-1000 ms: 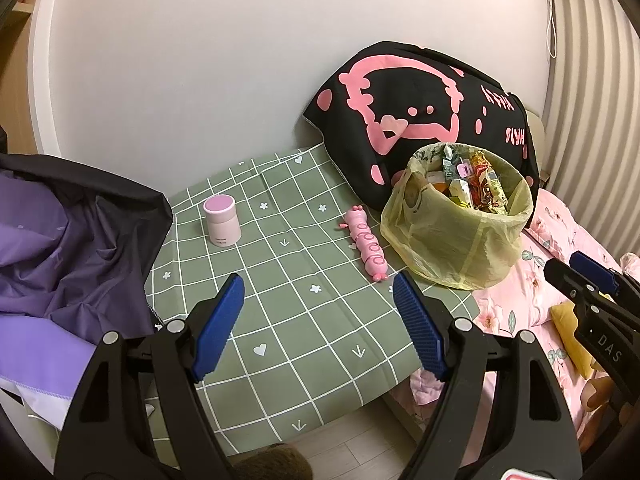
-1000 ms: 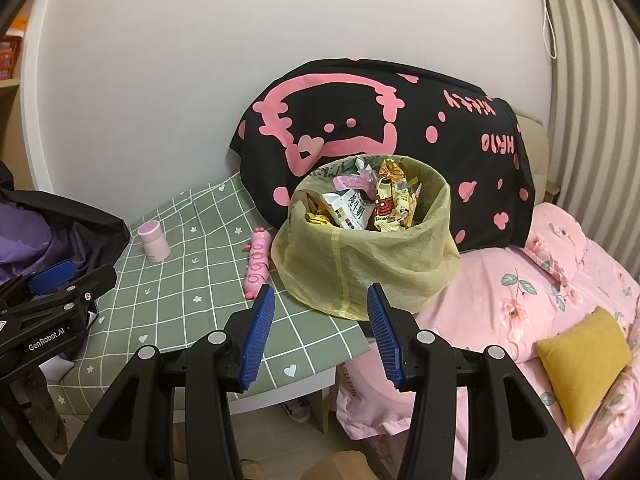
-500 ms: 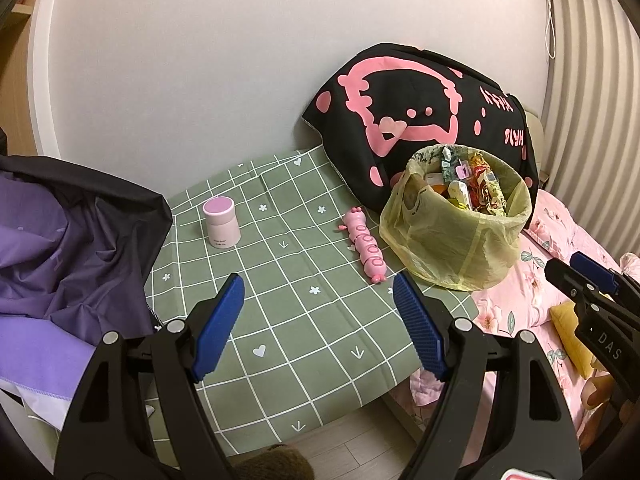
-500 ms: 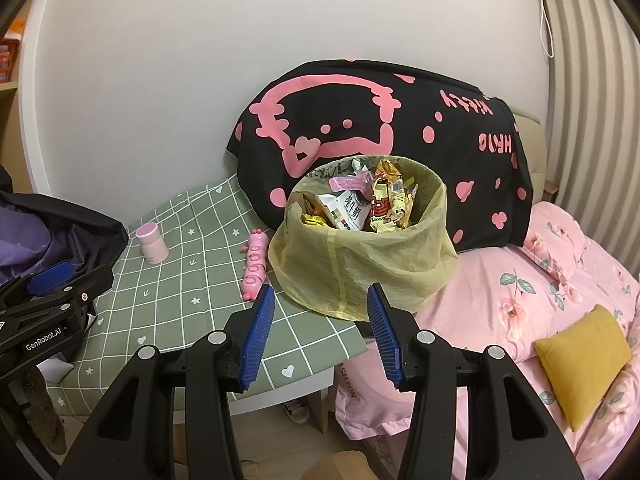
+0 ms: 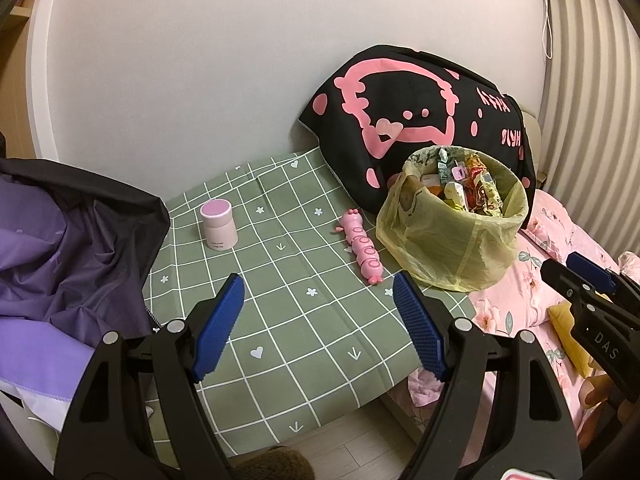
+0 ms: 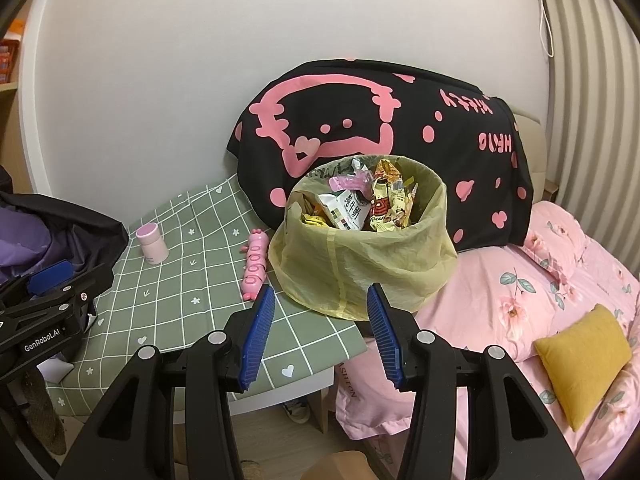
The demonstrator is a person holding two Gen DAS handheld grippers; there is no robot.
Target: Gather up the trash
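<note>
A bin lined with a yellow-green bag (image 6: 360, 264) (image 5: 452, 240) stands at the right edge of the green checked tablecloth (image 5: 304, 300), heaped with snack wrappers (image 6: 360, 204). My right gripper (image 6: 320, 300) hangs open just short of the bag's front, nothing between its blue pads. My left gripper (image 5: 318, 292) is open too, over the cloth's middle, empty. A pink segmented toy (image 5: 362, 246) lies left of the bin, and a small pink-lidded jar (image 5: 218, 224) stands farther left. Each gripper shows at the edge of the other's view.
A black cushion with a pink cartoon print (image 6: 380, 120) leans on the wall behind the bin. Purple and black clothing (image 5: 60, 264) is piled at the left. A pink floral bed (image 6: 540, 300) with a yellow pillow (image 6: 584, 356) lies to the right.
</note>
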